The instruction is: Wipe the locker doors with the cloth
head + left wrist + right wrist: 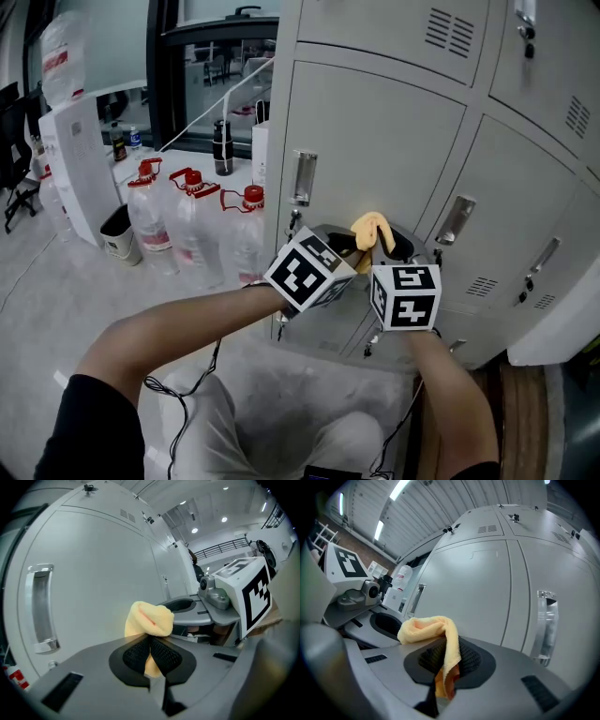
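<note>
- Bank of grey metal lockers (pixel 394 56), filling the far and right part of the head view; vent slots in the upper corners of several doors.
- Locker door (pixel 375 141), middle row, straight ahead of both grippers; plain grey face.
- White upright unit (pixel 80 164), on the floor at the far left.
- Three large water bottles (pixel 197 230) with red caps, standing in a group on the floor just left of the lockers.
- Small bin (pixel 120 232), between the white unit and the bottles.
- Left gripper (pixel 151 656), close beside the right one; jaws closed together on one end of the cloth.
- Right gripper (pixel 447 660), jaws likewise pinched on the cloth, a fold draping over its black pads.
- Recessed metal handle (pixel 302 178), at the door's left edge, above the left gripper.
- Yellow cloth (pixel 371 228), bunched between the two grippers and held by both, close in front of the door; contact with the door surface possible but not discernible.
</note>
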A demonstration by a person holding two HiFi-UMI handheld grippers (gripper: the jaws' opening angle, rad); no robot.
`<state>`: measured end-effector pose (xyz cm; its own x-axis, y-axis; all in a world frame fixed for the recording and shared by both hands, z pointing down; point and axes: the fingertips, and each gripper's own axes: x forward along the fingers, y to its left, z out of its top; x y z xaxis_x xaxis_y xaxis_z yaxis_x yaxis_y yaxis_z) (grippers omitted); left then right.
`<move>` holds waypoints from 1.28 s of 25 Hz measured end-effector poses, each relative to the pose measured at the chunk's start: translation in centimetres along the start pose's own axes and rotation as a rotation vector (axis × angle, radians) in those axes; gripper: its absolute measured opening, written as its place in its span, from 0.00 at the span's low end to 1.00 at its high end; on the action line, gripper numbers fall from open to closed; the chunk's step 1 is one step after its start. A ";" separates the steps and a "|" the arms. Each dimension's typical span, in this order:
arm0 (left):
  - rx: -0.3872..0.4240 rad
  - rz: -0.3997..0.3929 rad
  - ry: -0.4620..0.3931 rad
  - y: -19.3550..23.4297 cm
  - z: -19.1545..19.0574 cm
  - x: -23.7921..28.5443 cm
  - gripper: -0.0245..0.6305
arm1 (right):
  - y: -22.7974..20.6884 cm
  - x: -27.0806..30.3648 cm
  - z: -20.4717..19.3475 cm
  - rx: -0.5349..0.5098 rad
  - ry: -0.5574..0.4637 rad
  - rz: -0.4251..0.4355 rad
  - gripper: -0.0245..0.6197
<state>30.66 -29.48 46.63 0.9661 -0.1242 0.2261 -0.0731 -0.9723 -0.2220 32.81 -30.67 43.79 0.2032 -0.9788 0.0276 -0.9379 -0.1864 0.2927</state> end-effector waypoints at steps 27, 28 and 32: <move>0.048 -0.096 -0.013 -4.8 0.9 5.0 0.07 | -5.5 -3.3 -2.9 0.025 0.039 -0.088 0.14; 0.038 -0.097 -0.023 -4.7 0.7 4.5 0.07 | -5.0 -3.3 -2.8 0.023 0.036 -0.076 0.14; 0.007 -0.076 -0.036 -3.4 -0.6 2.4 0.07 | -2.3 -2.4 -2.5 0.028 0.035 -0.012 0.14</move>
<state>33.12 -26.57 48.51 0.9772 -0.0431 0.2080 0.0021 -0.9772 -0.2123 35.16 -27.70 45.47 0.2237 -0.9730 0.0576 -0.9428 -0.2010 0.2661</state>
